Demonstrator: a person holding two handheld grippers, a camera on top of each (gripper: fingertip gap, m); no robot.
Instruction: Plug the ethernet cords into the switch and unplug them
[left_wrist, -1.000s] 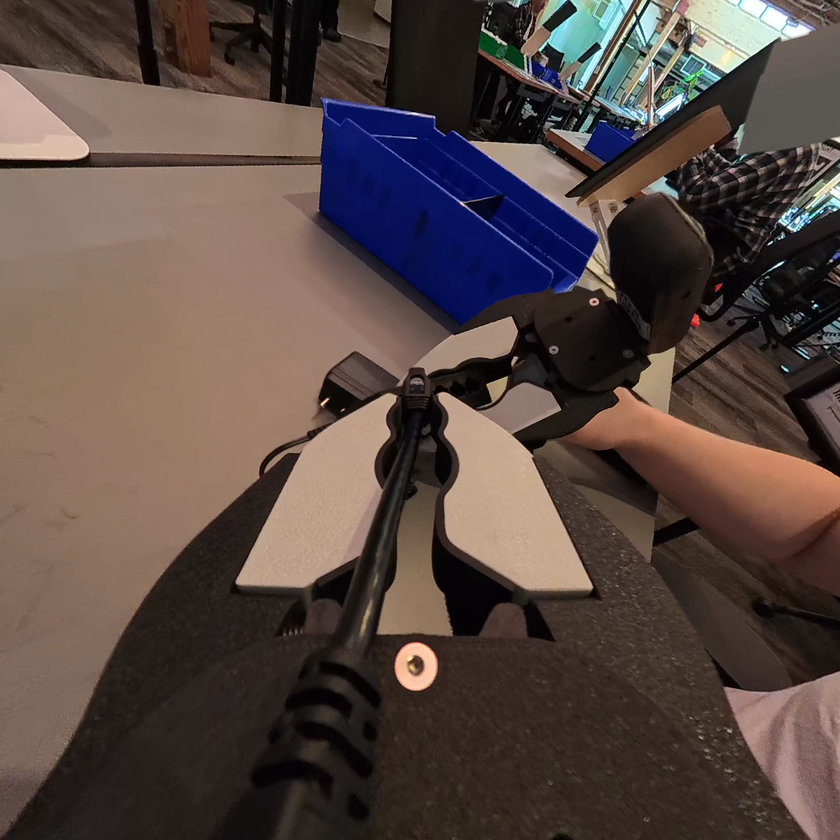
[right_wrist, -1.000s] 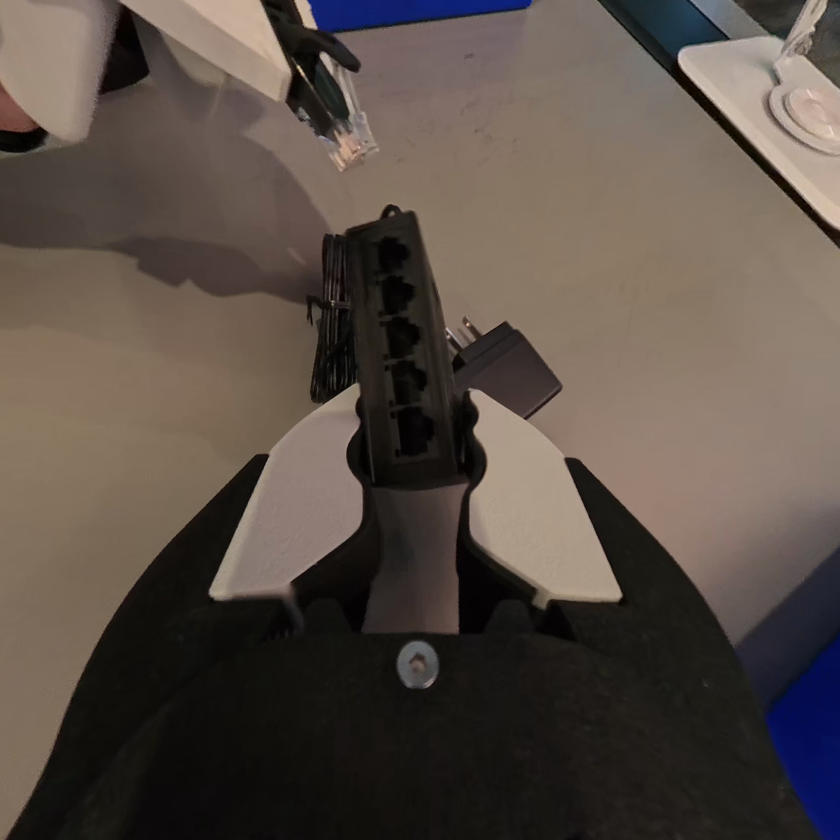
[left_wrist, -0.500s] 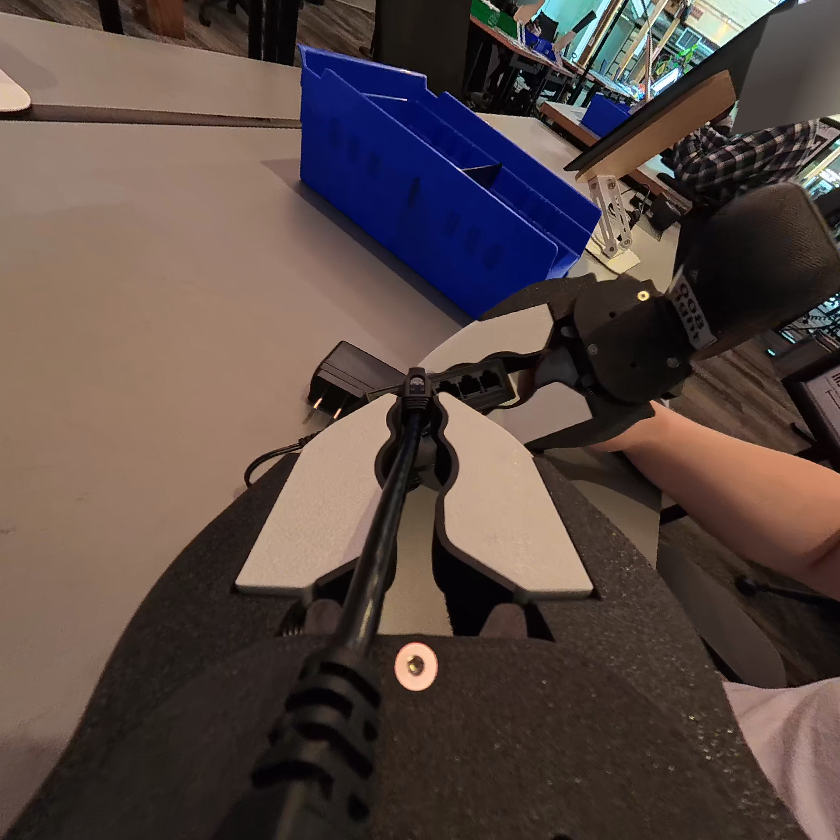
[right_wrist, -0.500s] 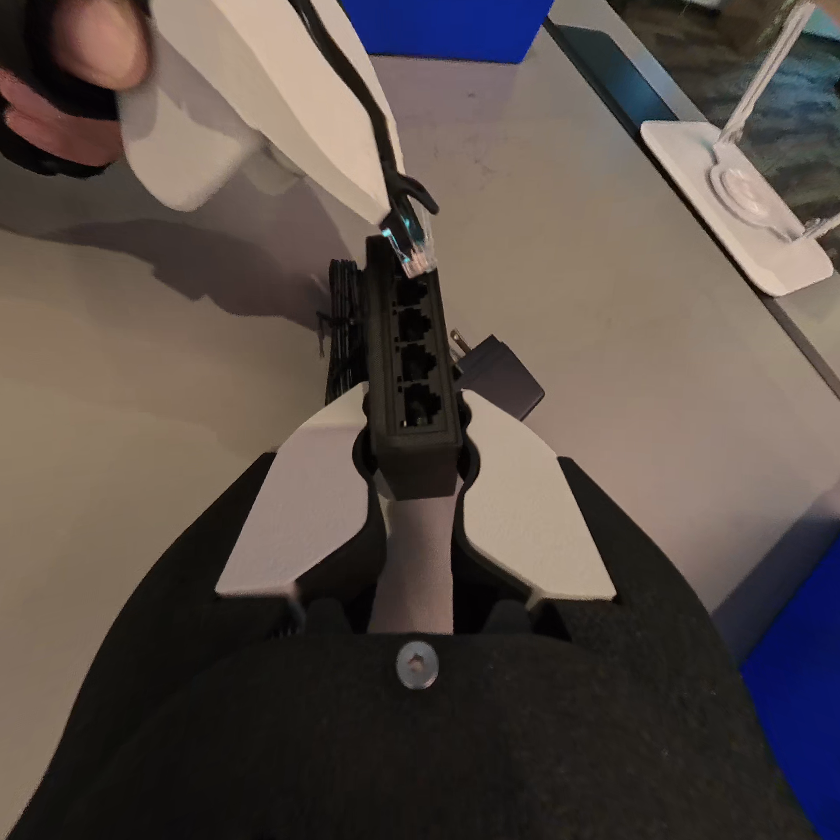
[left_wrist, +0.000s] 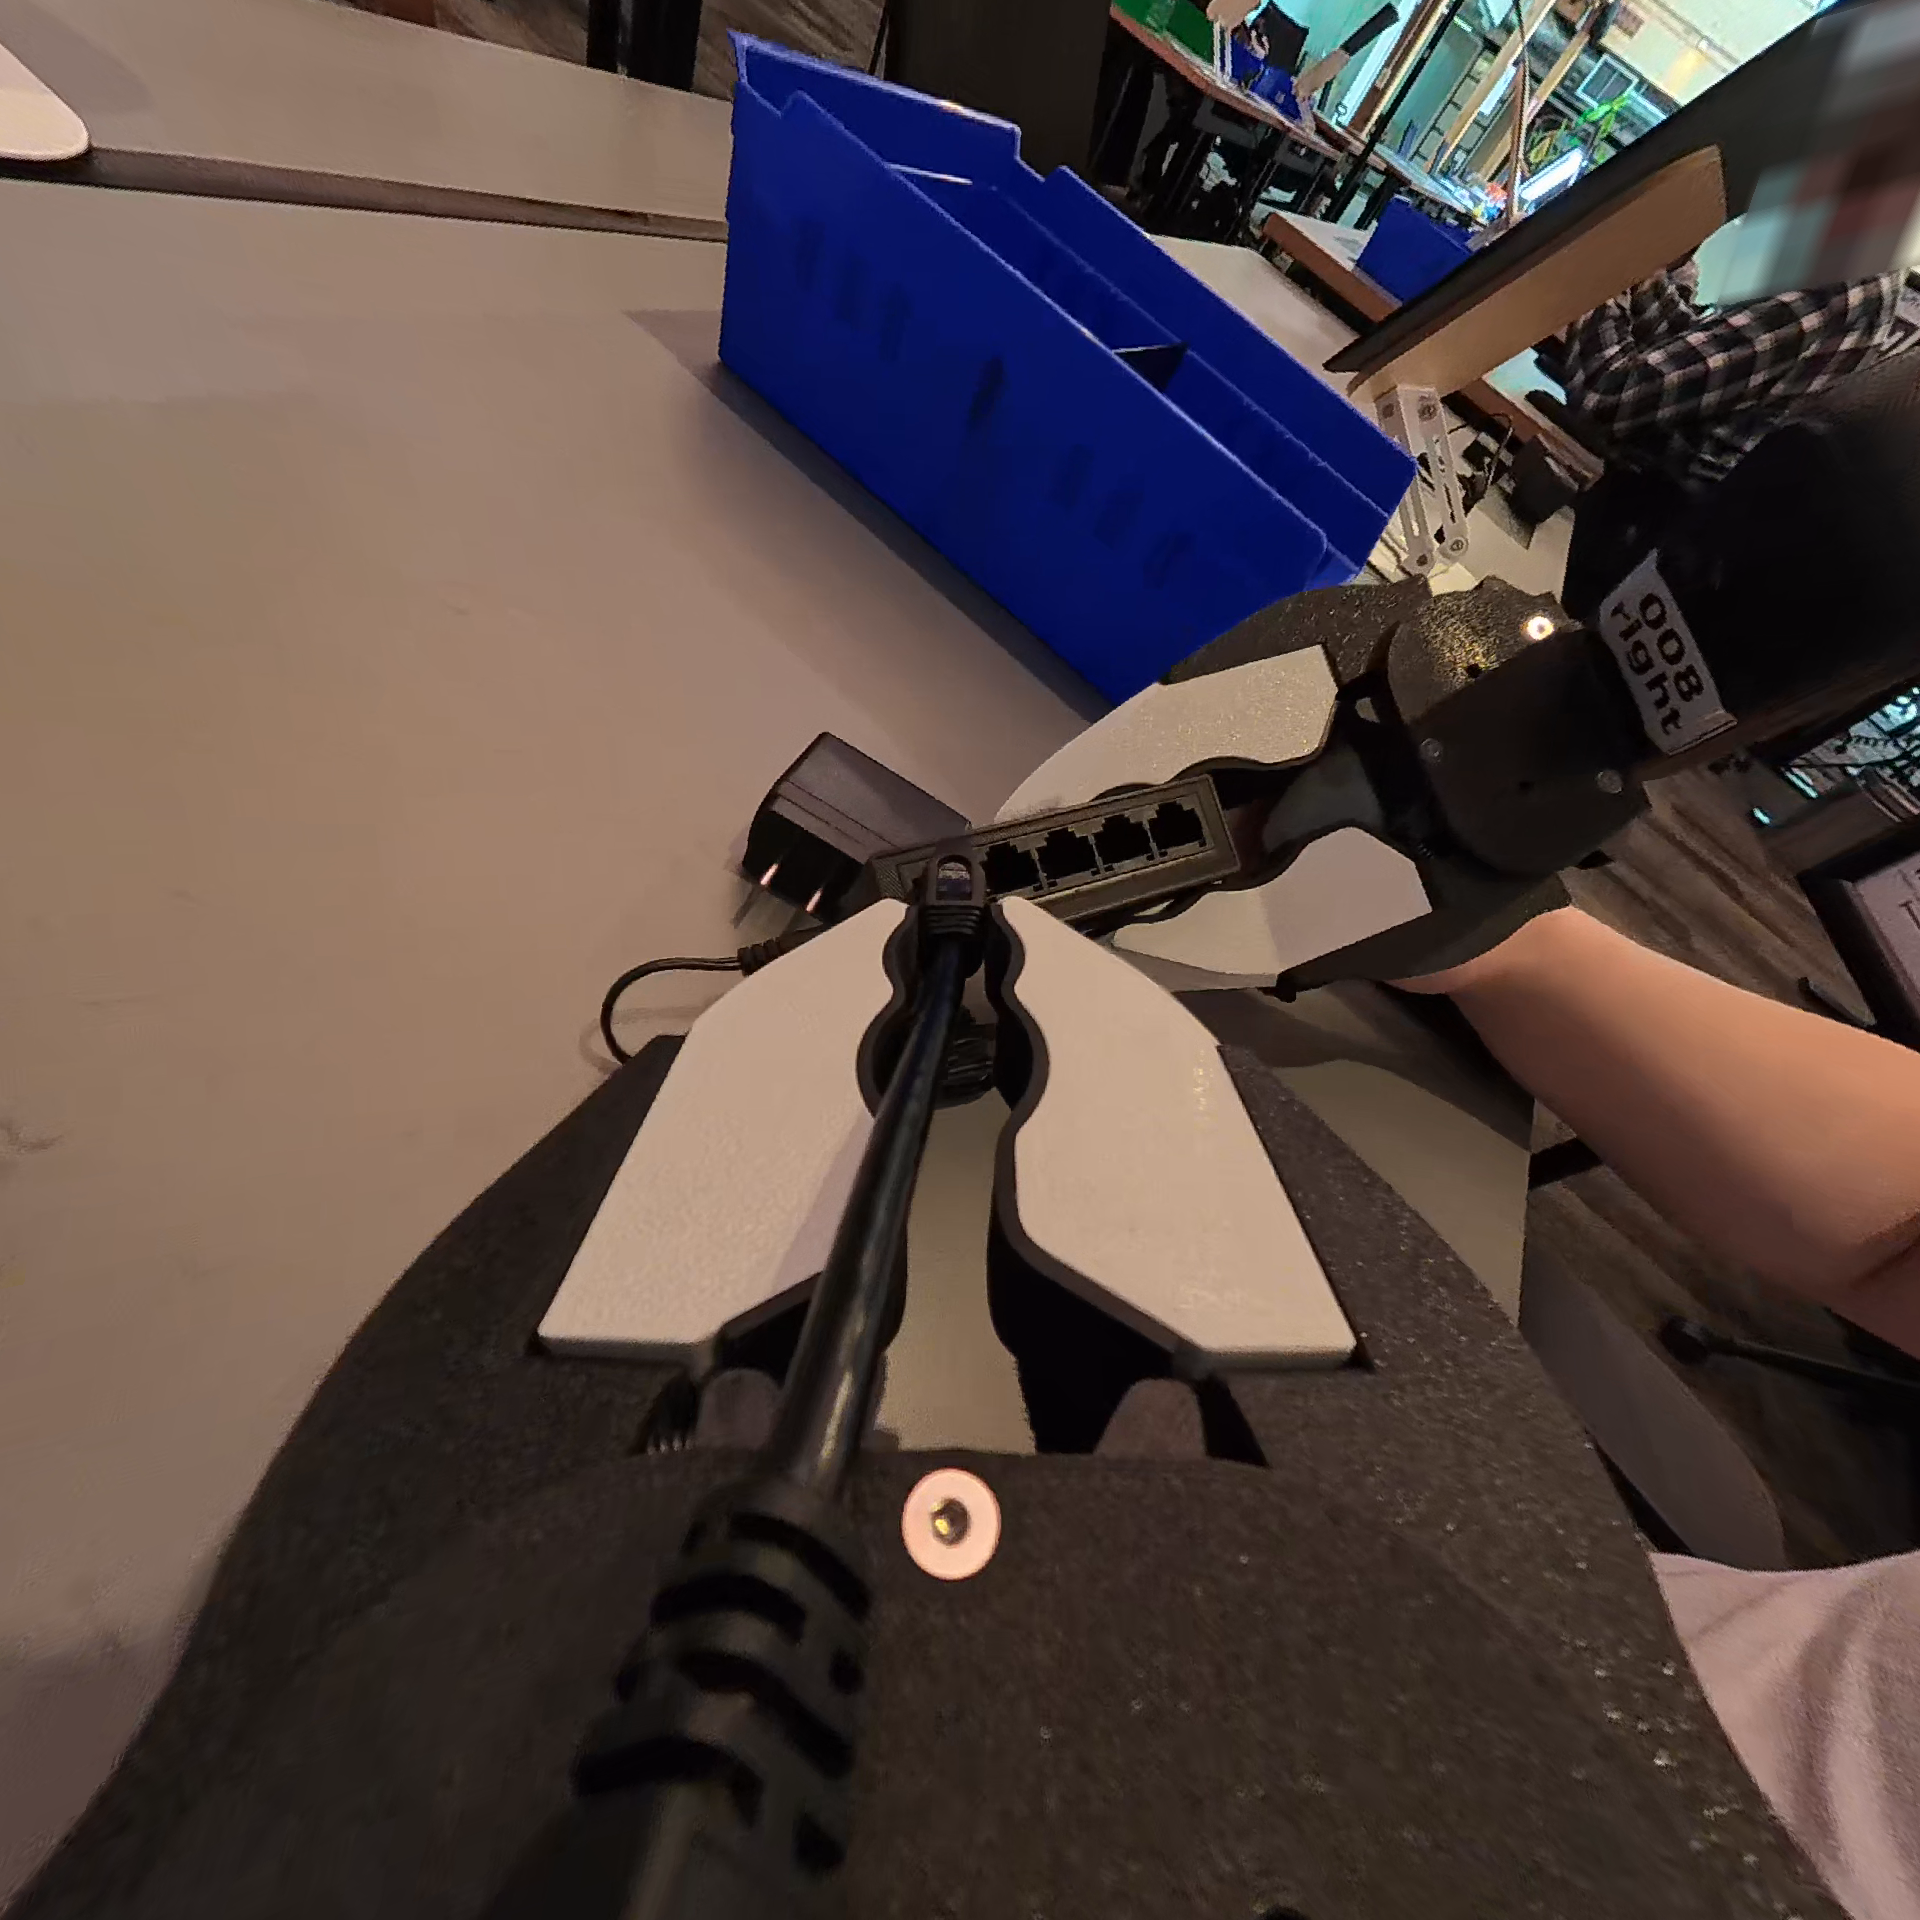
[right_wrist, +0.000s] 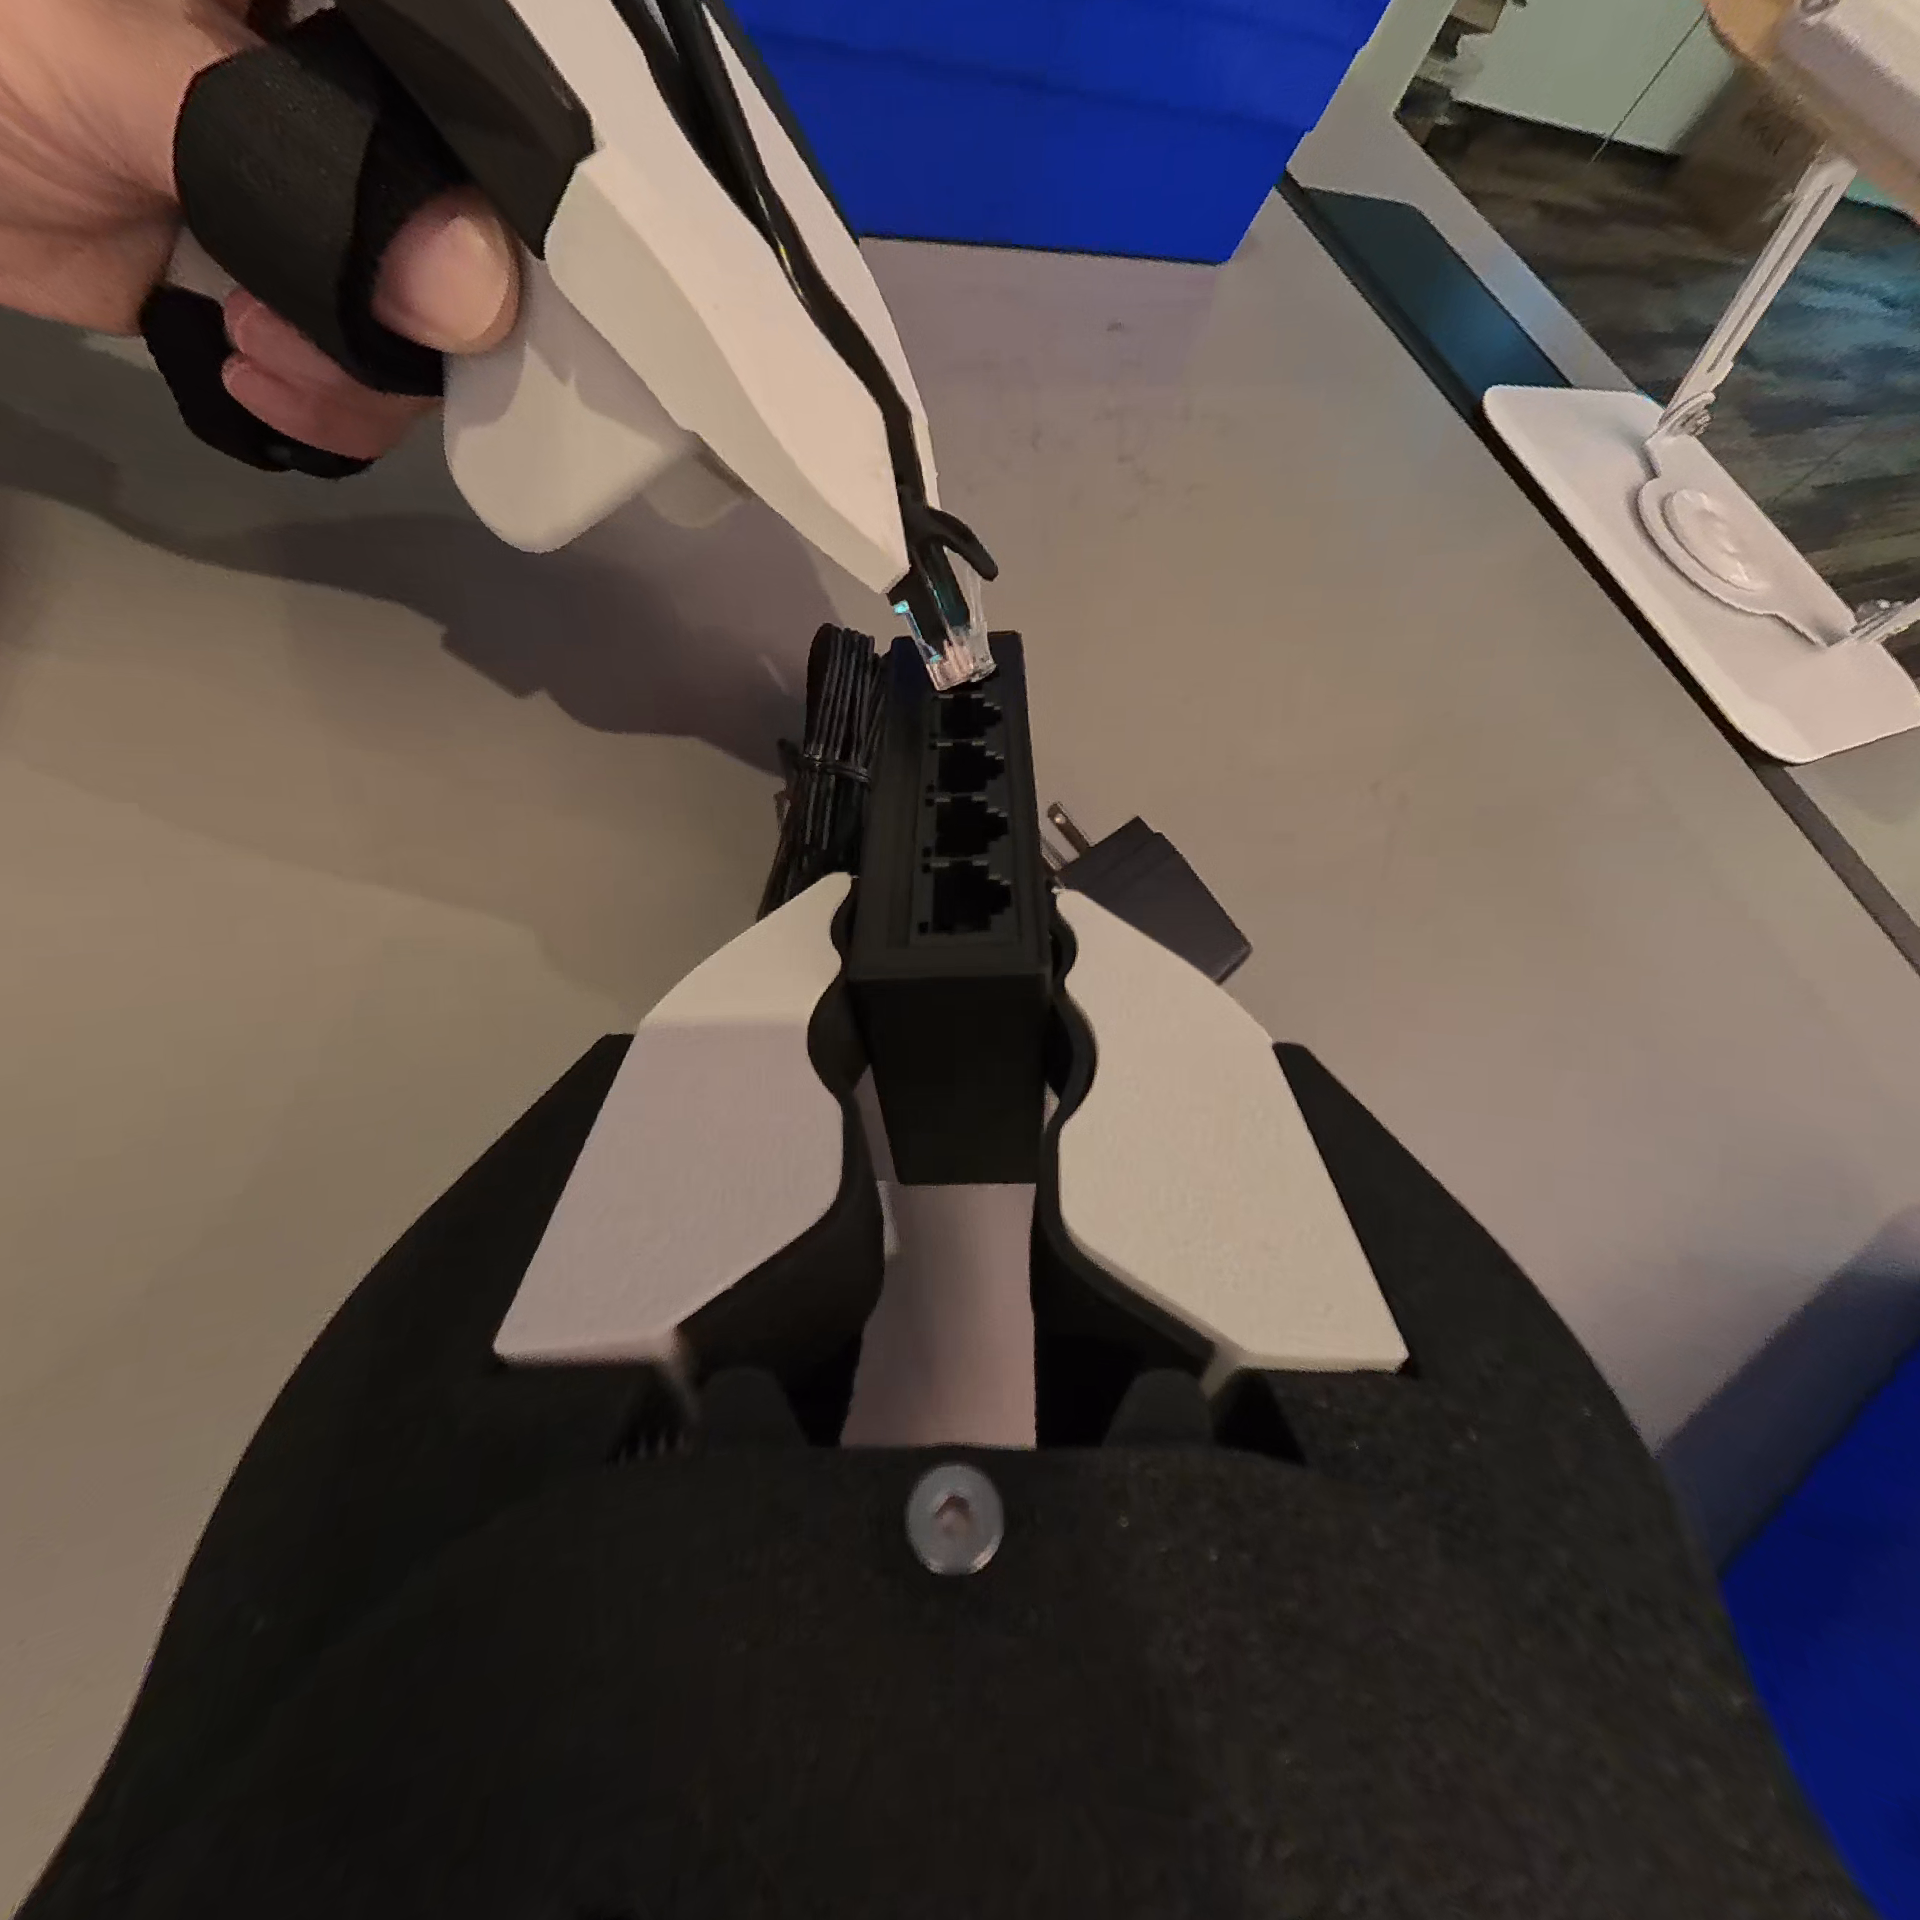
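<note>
The ethernet cord (left_wrist: 894, 1122) is running off the bottom edge of the left wrist view, its clear plug (right_wrist: 951, 639) is covering the farthest port of the switch (right_wrist: 961, 831), and the power adapter (right_wrist: 1153, 894) is lying partly hidden behind the right gripper's fingers (right_wrist: 1164, 1049).

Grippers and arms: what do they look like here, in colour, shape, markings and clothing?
Both are alike: the left gripper and right gripper have a rough black foam-like body, a silver screw, and broad white fingers with scalloped black inner edges. The right one carries a white label. A black strap crosses the left hand; the right arm is bare.
</note>
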